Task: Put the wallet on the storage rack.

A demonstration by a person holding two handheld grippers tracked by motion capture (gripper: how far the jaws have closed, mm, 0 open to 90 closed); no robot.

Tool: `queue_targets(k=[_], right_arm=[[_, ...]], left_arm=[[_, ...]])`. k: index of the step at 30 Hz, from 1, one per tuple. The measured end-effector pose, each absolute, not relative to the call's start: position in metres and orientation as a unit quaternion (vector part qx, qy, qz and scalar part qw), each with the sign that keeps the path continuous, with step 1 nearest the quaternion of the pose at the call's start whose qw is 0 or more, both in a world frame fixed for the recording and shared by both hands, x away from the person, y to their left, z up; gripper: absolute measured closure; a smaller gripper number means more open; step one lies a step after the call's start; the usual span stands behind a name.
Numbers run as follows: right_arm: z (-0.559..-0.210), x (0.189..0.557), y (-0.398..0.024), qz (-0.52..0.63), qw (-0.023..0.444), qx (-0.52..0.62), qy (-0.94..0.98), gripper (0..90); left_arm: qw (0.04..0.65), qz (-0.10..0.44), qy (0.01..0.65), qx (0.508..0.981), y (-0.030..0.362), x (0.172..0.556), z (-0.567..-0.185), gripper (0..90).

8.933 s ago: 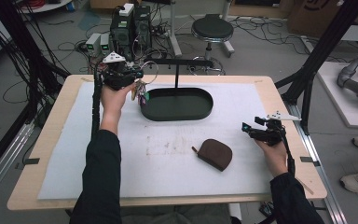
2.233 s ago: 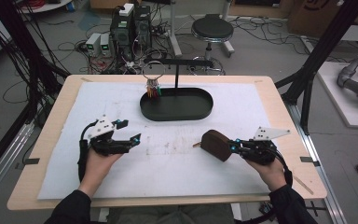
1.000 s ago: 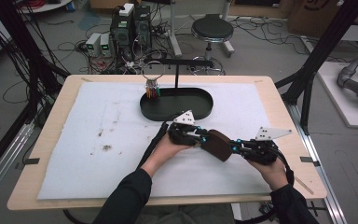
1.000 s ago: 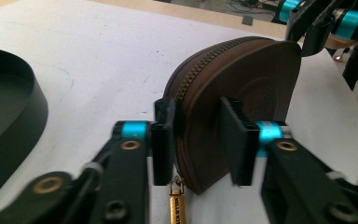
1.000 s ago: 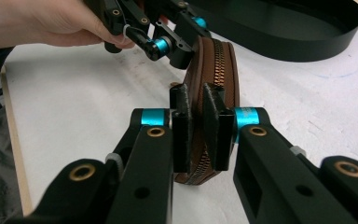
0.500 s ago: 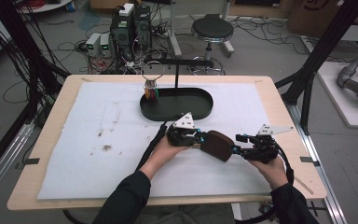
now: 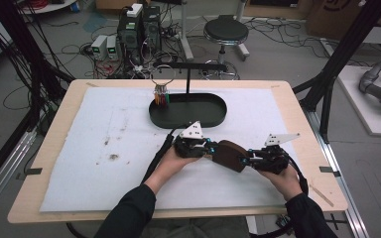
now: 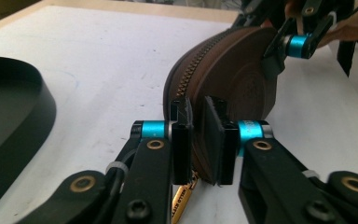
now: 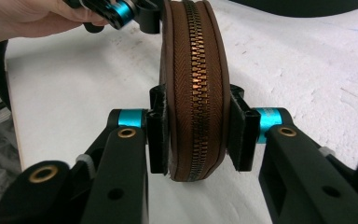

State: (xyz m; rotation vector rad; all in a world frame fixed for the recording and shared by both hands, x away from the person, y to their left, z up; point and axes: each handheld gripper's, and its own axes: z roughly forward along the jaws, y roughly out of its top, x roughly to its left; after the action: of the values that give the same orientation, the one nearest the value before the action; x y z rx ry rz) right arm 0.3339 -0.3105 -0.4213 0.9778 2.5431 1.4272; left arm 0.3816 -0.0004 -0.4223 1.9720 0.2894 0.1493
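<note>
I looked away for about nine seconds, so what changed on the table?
The left claw came down from the keys on the stand to the brown zip pouch. The right claw picked the pouch up off the mat and holds it on edge. Both now grip it. The black tray stayed put.

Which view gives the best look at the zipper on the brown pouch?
The right gripper view: the zipper runs straight down the brown pouch, teeth sharp, between the right gripper jaws. The left gripper view shows it edge-on along the curve. The high view shows the pouch too small to make out teeth.
</note>
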Motion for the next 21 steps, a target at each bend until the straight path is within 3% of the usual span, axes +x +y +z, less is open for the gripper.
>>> queue_targets(k=[1, 3, 5, 10, 21], right_arm=[[-0.421, 0.334, -0.310, 0.464, 0.034, 0.314, 0.827, 67.0], [-0.420, 0.334, -0.310, 0.464, 0.037, 0.312, 0.828, 67.2], [-0.414, 0.334, -0.308, 0.473, 0.042, 0.308, 0.824, 67.4], [-0.400, 0.335, -0.301, 0.488, 0.054, 0.300, 0.818, 67.5], [-0.377, 0.357, -0.276, 0.496, 0.081, 0.291, 0.814, 67.5]], left_arm=[[0.543, 0.066, 0.127, 0.828, 0.002, 0.381, -0.420, 67.8], [0.546, 0.066, 0.143, 0.823, 0.008, 0.380, -0.416, 63.7], [0.547, 0.062, 0.159, 0.820, 0.017, 0.378, -0.411, 50.7], [0.563, 0.100, 0.192, 0.798, 0.060, 0.360, -0.397, 40.1], [0.563, 0.163, 0.256, 0.769, 0.144, 0.327, -0.388, 35.4]])
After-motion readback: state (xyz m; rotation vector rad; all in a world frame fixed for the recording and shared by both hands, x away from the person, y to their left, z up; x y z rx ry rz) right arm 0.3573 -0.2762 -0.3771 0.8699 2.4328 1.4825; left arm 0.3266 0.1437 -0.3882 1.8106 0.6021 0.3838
